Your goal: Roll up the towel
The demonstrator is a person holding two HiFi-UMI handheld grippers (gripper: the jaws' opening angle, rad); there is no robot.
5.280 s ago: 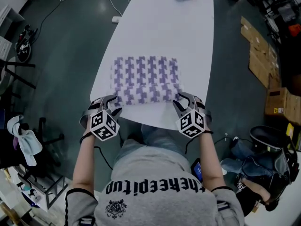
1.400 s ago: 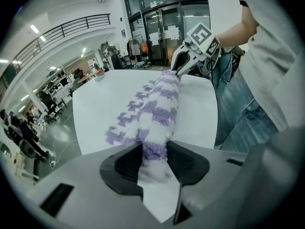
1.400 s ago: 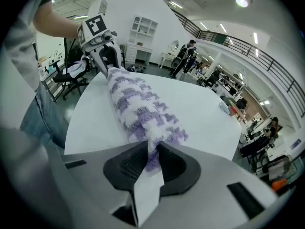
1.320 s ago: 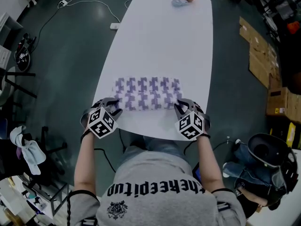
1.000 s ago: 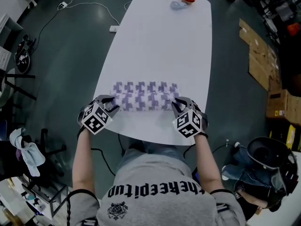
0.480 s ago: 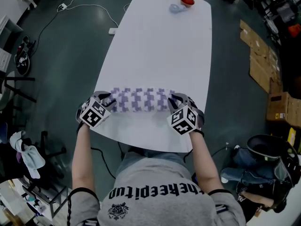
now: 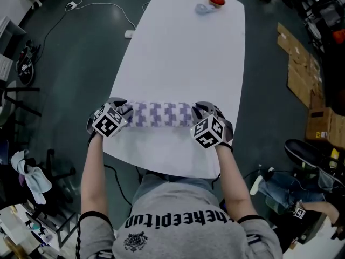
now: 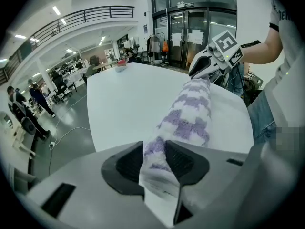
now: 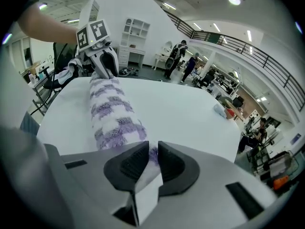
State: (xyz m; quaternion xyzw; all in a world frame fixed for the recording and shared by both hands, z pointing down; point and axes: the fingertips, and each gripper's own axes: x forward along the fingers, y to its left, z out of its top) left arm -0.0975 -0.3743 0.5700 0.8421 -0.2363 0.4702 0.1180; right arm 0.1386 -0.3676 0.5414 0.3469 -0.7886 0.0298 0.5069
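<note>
The purple-and-white patterned towel (image 7: 159,114) lies as a tight roll across the white table (image 7: 183,58), near its front end. My left gripper (image 7: 121,112) is shut on the roll's left end, and my right gripper (image 7: 198,112) grips the right end with its jaws closing. In the left gripper view the towel (image 8: 188,113) runs from my left gripper (image 8: 155,159) away to the right gripper (image 8: 202,68). In the right gripper view the towel (image 9: 112,113) runs from my right gripper (image 9: 151,159) to the left gripper (image 9: 102,56), fabric pinched between the pads.
A red bowl (image 7: 216,0) and a small bluish object (image 7: 202,8) sit at the table's far end. Cardboard boxes (image 7: 299,69) lie on the floor to the right, and a cable (image 7: 108,7) to the left. The table's front edge is close behind the roll.
The towel has gone from a flat folded rectangle to a narrow roll. Both grippers moved away from the person along the table, staying at the towel's two ends.
</note>
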